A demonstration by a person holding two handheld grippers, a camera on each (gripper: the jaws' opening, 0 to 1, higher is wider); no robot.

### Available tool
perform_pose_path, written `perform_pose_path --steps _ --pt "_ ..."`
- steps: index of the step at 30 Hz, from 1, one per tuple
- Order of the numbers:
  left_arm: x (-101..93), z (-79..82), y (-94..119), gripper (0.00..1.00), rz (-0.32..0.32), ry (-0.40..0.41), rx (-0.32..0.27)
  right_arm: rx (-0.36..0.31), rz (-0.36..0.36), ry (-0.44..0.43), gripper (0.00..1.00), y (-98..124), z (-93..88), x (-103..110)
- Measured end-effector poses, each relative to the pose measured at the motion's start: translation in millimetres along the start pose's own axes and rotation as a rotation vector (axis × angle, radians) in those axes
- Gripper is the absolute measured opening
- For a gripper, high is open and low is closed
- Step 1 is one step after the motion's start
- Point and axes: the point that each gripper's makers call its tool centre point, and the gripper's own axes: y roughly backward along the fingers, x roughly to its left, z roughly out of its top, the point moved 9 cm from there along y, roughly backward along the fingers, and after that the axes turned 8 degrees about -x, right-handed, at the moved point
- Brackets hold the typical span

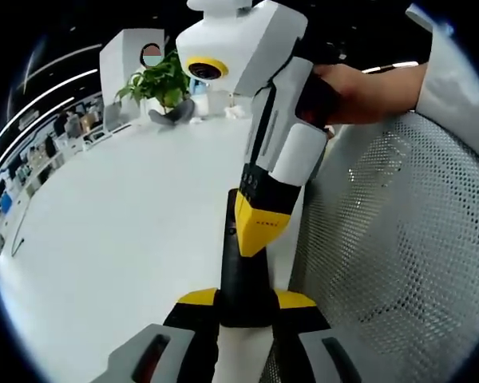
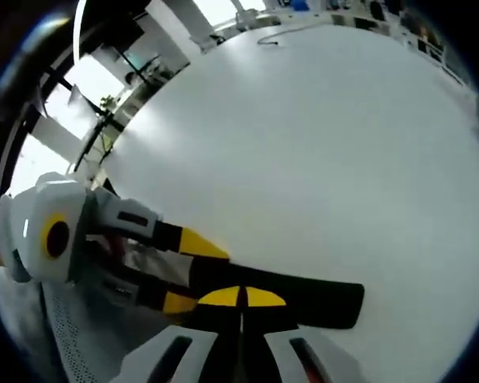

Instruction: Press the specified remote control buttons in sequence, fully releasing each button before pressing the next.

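Jaws of left gripper (image 1: 243, 307) clamp the black remote (image 1: 243, 271); right gripper (image 2: 241, 299) jaws together.

Both views close above white table (image 1: 104, 239), facing each other; shared: black remote (image 1: 243, 271), table.

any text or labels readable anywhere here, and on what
None can be read with certainty.
Small dark print on the yellow tip of the right gripper, seen in the left gripper view: too small and blurred to read.
The black remote: no legible button marks from these angles.
Background shelves: items too small to read.
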Motion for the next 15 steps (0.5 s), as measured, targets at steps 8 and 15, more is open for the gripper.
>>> perform_pose_path --steps 8,15 --pt "0.3 0.2 -0.3 0.24 0.0 0.003 -0.001 0.006 -0.011 -0.022 0.0 -0.2 1.4 -1.1" --pt "-0.3 0.1 0.0 0.24 0.008 0.008 -0.001 0.013 0.009 -0.045 0.0 0.3 1.9 -1.5"
